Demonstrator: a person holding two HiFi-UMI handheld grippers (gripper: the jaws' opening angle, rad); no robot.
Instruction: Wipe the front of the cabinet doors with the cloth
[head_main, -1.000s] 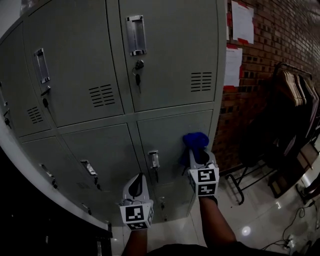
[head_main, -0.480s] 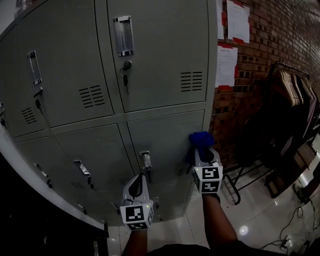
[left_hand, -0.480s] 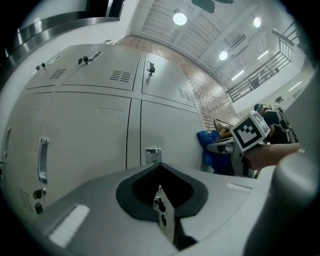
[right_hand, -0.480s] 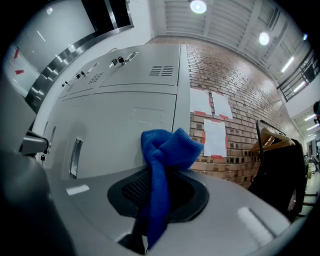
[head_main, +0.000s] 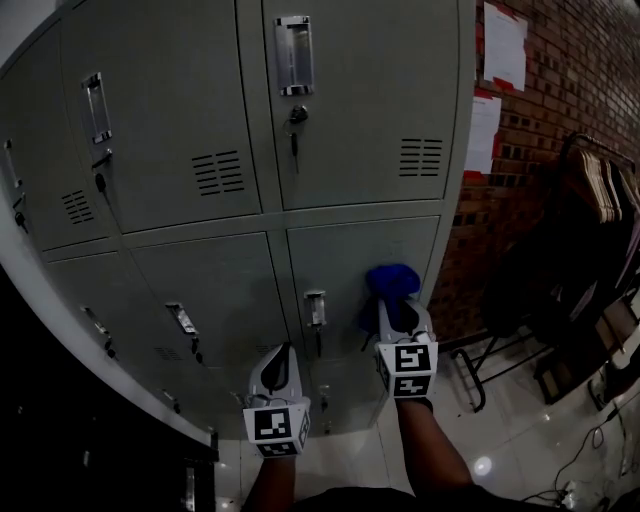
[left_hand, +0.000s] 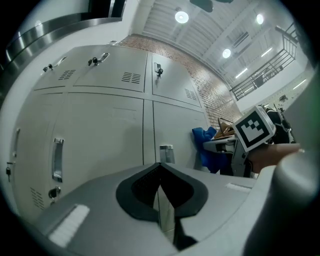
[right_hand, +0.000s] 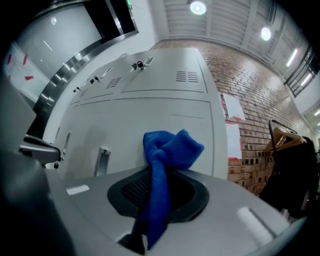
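While the right hand-held gripper (head_main: 402, 312) is clamping the blue cloth (head_main: 392, 281) and holding it at the lower right cabinet door (head_main: 345, 255), the left hand-held gripper (head_main: 278, 362) is hanging closed and empty nearby. Wiping seems to be barely under way; the upper doors (head_main: 360, 110) are probably waiting.

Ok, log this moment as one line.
right gripper: shut on blue cloth | cloth: at lower right cabinet door | left gripper: shut, empty
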